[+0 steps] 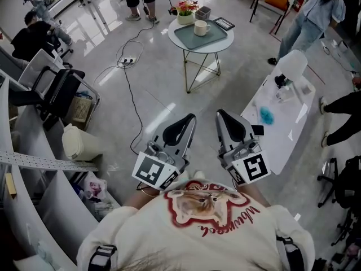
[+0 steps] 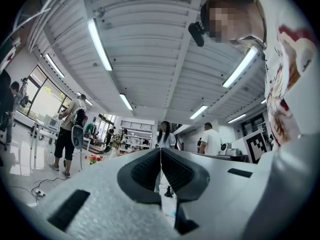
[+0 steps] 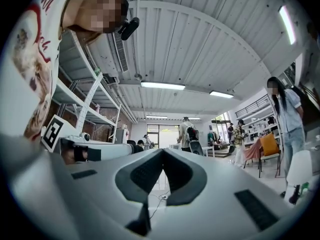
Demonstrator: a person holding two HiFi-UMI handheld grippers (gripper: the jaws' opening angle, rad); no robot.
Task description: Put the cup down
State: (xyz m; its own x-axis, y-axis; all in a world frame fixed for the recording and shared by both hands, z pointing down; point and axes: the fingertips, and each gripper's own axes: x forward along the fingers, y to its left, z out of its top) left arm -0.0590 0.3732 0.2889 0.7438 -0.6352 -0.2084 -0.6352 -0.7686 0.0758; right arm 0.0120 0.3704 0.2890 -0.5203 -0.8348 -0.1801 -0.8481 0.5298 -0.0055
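A white cup stands on a grey-green tray on a small round white table, far ahead of me in the head view. Neither gripper holds it. Both are close to my chest and point up and forward over the floor. My left gripper is shut with nothing between its black pads, and the left gripper view shows the jaws meeting. Beside it, my right gripper is shut and empty too, its tips touching. The cup does not show in either gripper view.
A flower pot and a dark tablet share the round table. A long white table with a blue object stands at right. A power strip and cable lie on the floor. Shelving and a black chair are at left; people stand around.
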